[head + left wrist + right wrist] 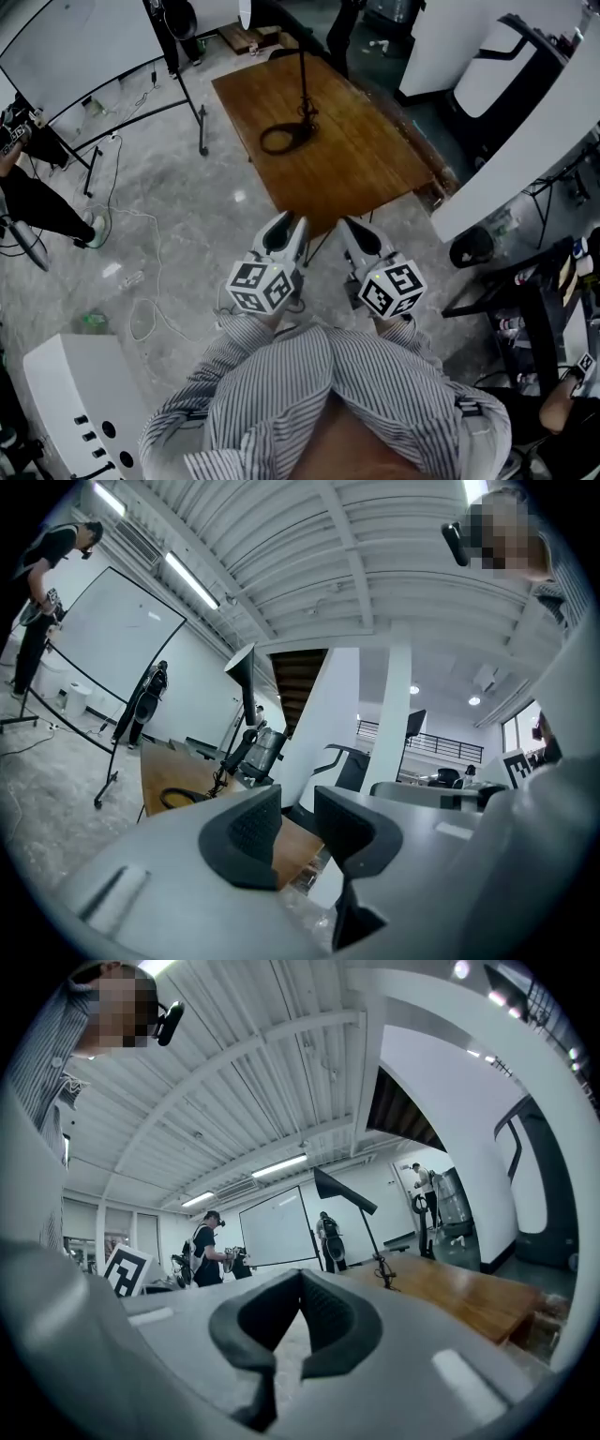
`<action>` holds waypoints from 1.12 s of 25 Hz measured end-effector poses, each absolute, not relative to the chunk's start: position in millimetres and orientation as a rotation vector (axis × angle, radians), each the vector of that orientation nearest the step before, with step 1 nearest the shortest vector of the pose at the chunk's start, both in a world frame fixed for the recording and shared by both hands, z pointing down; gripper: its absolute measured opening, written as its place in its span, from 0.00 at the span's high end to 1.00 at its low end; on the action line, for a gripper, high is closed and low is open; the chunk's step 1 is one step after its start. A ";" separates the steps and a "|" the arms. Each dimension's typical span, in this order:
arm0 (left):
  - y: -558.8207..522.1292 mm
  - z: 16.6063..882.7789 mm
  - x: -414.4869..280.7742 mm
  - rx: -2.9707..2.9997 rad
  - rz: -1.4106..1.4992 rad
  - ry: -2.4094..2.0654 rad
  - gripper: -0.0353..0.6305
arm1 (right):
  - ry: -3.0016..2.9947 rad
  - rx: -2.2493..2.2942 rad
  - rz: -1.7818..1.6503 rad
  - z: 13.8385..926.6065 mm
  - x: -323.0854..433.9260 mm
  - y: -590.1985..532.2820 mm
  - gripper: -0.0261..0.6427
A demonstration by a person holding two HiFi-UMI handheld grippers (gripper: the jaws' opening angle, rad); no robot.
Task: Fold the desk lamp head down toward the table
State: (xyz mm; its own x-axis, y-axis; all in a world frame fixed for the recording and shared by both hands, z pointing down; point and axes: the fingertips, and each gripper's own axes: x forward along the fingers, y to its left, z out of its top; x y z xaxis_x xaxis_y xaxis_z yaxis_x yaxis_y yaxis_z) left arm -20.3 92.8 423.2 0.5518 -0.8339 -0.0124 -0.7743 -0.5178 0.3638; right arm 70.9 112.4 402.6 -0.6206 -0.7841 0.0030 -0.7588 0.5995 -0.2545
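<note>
The desk lamp stands upright on the far part of the wooden table (361, 155), with a black ring base (284, 138), a thin black pole (303, 66) and a cone-shaped head (245, 11) high up. In the left gripper view the lamp head (242, 668) is far ahead to the left; in the right gripper view the lamp head (342, 1190) tops its slanted pole. Both grippers are held close to my body, short of the table's near corner and well away from the lamp. My left gripper (284, 223) (298, 822) is open and empty. My right gripper (349, 225) (300, 1277) is shut on nothing.
A whiteboard on a black stand (75, 52) is at the left, with cables (141, 309) on the marble floor. White curved partitions (525, 141) rise on the right. A white console (80, 394) sits at the lower left. People stand by the whiteboard (208, 1246).
</note>
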 end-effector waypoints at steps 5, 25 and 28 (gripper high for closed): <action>76.2 428.8 -11.3 2.458 -0.295 -1.343 0.80 | 2.707 -1.351 -0.336 409.1 94.7 94.0 0.96; -155.3 429.6 -39.4 2.581 -0.179 -1.283 0.79 | 2.781 -1.380 -0.240 413.0 51.2 -136.0 0.94; -197.0 419.8 -47.0 2.620 -0.156 -1.285 0.79 | 2.777 -1.438 -0.204 408.0 48.4 -172.4 0.93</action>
